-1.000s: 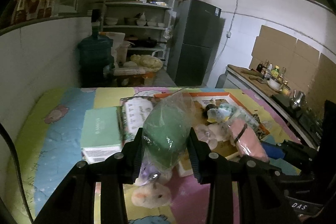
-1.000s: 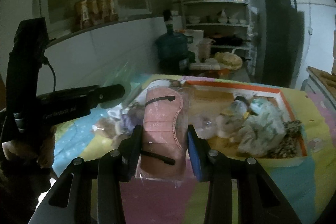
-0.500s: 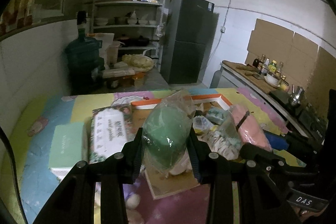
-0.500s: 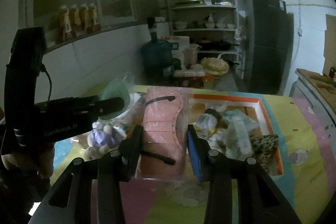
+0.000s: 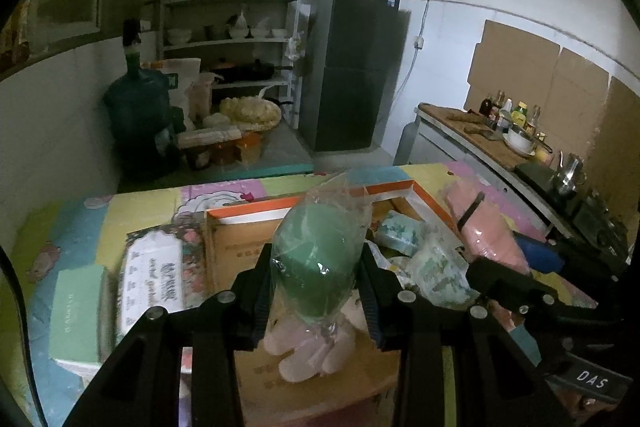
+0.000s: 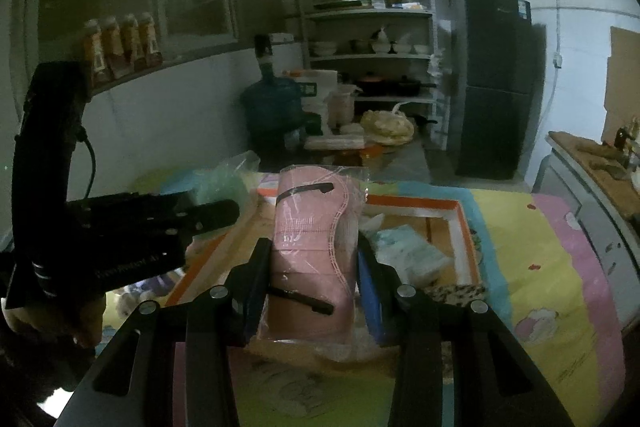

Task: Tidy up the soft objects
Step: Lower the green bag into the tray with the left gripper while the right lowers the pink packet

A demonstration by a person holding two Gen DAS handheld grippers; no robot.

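I have my left gripper [image 5: 316,283] clamped on a green rounded soft item sealed in a clear crinkly plastic bag [image 5: 318,259], its fingers [image 5: 260,291] pressing in at the bag's widest part, and it hangs above the near end of the shallow orange-rimmed cardboard tray [image 5: 248,215]. My right gripper [image 6: 312,275] is closed on a flat pink folded fabric pack in clear wrap with black straps [image 6: 312,247], held upright over the same tray, which in that view spreads toward one o'clock. Both loads look light and squashy, so I judge weight is no worry; the slick film is, since it can slide under the pads or bulge out sideways. The grip across the thick middle of each seems right to me, better than pinching the loose bag neck at twelve o'clock on the green one. Below the green bag a pale pink plush toy [image 5: 304,347] lies in the tray, and pale mint wrapped bundles [image 5: 436,267] sit at two o'clock. The tray rests on a bench covered by a pastel cartoon-print mat [image 6: 536,251].
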